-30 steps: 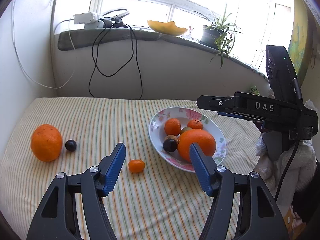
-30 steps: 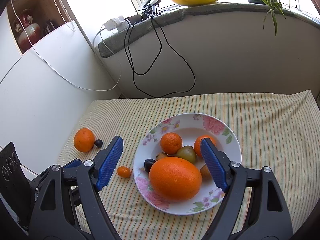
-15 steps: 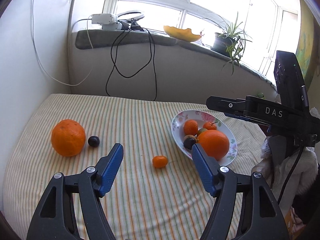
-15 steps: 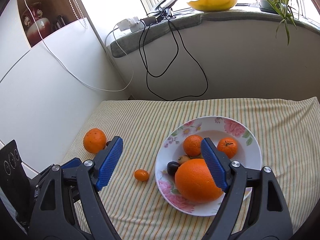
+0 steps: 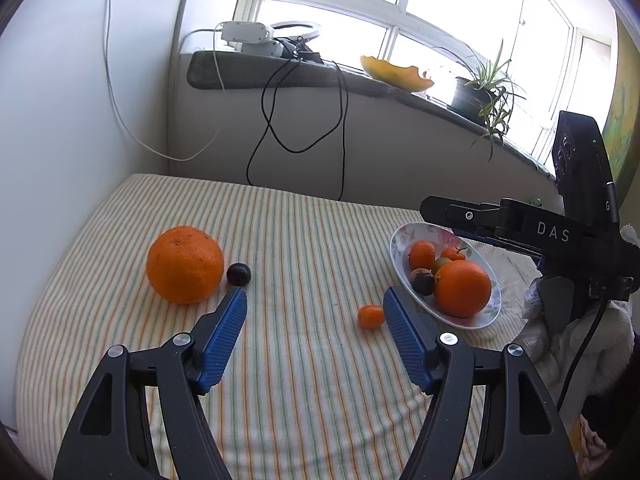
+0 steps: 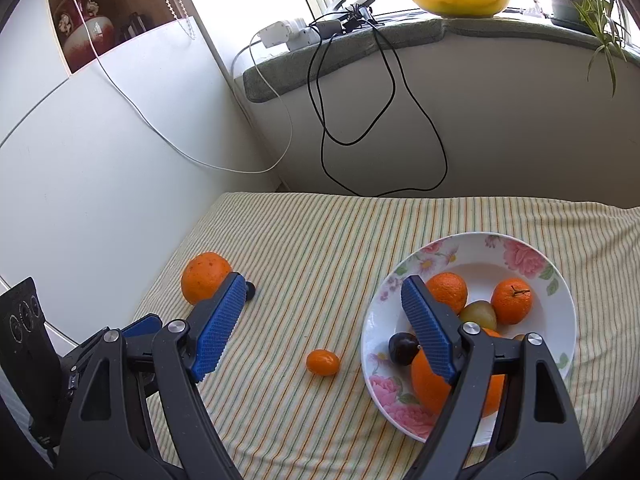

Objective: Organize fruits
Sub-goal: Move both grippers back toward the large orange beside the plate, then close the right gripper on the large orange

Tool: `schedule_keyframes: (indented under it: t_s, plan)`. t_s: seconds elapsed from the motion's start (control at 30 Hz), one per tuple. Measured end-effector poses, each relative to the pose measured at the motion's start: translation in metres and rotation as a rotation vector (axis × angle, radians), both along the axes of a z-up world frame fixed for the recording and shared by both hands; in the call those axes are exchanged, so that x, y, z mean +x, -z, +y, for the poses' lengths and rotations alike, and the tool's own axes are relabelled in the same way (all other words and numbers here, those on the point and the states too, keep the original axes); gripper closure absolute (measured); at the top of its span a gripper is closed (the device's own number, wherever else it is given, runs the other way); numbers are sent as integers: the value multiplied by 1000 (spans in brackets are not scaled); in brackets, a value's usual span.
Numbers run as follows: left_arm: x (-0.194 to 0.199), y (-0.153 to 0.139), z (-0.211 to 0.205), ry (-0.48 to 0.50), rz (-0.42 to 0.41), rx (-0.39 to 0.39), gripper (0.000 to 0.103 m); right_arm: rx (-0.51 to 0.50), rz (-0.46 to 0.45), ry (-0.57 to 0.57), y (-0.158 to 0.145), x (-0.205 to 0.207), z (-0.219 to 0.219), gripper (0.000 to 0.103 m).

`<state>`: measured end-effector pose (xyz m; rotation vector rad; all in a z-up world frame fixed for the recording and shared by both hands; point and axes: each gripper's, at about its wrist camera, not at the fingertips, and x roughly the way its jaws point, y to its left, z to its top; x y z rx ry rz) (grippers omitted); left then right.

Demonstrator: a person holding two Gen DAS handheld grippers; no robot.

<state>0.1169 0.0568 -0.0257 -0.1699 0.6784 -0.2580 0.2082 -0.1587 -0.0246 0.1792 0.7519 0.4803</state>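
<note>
The fruit lies in two lots on the striped cloth (image 5: 304, 360). Loose on the cloth are a big orange (image 5: 185, 265) with a dark plum (image 5: 239, 274) just beside it, touching or nearly so, and a small kumquat (image 5: 371, 316) well apart from those two, close to the rim of the floral bowl (image 6: 516, 246). In the bowl sit another large orange (image 5: 463, 288), two mandarins (image 6: 512, 301), a greenish fruit (image 6: 478, 314) between them and a second dark plum (image 6: 402, 348) at the near side. My left claw (image 5: 315, 332) hangs above the cloth with its blue pads (image 5: 224, 340) spread wide and nothing between them — the loose orange and plum lie just past its left tip, the kumquat just inside its right tip. My right claw (image 6: 322, 314) is likewise spread and empty, its right finger over the near edge of the bowl and covering part of the large orange, its left tip over the loose orange. Beyond the cloth black cables (image 6: 360, 120) hang down the wall from the windowsill (image 6: 400, 40), where a yellow dish (image 6: 460, 0) and a potted plant (image 5: 488, 88) stand.
</note>
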Motion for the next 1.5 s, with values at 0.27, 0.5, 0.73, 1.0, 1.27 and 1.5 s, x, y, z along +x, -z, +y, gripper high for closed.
schedule_keyframes:
  t_s: [0.27,0.5,0.73,1.0,1.27,1.5]
  plan:
    - [-5,14,38,-56,18,-3,32,-35,63,-78,8,3,19,20]
    - [-5,26,58,-84,35,0,32,-28,103,-133,27,-15,26,20]
    - [0,33,76,-105,53,-40,33,-78,69,-197,28,-29,46,20]
    - [10,41,88,-112,72,-90,34,-51,95,-274,24,-10,84,20]
    - [24,47,91,-102,87,-130,34,33,205,-295,33,31,117,20]
    - [42,54,96,-96,112,-177,33,43,277,-328,48,58,152,20]
